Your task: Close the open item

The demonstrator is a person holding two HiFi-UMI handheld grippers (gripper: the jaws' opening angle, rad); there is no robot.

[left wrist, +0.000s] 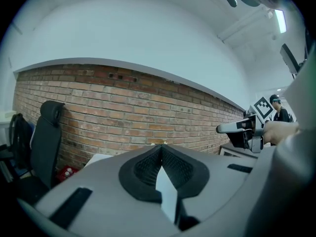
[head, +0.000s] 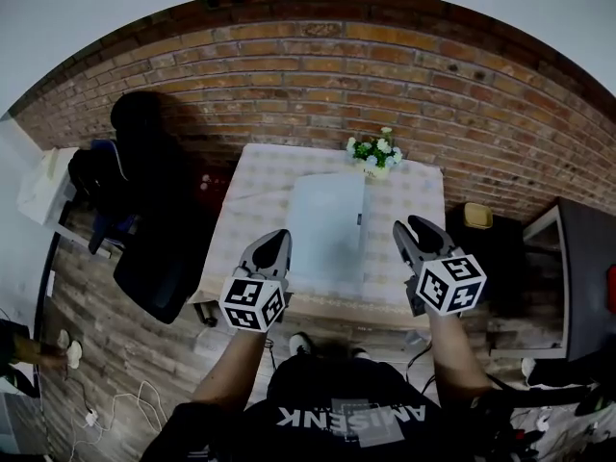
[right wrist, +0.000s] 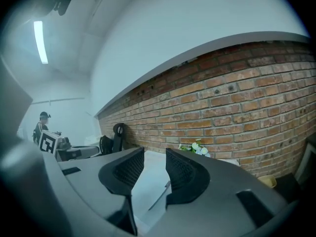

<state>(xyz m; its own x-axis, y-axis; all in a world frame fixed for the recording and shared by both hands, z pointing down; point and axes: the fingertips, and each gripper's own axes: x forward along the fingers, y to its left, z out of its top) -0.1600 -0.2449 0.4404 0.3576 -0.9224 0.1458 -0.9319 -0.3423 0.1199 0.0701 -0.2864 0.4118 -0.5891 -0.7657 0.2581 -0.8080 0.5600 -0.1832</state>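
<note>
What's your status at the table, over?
Left gripper shut, right gripper open, both empty, near the table's front edge. Pale laptop-like item lies between them, untouched. Flower pot sits behind it; nothing in the way.

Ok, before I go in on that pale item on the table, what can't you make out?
- The pale flat item: head view looks straight down; too small to tell lid, hinge or how far open.
- Left gripper view: the shut left hand-held gripper hides all but a sliver of it.
- Right gripper view: the open right hand-held gripper leaves only a strip.
- The yellowish thing, head view's right: too small to name.
</note>
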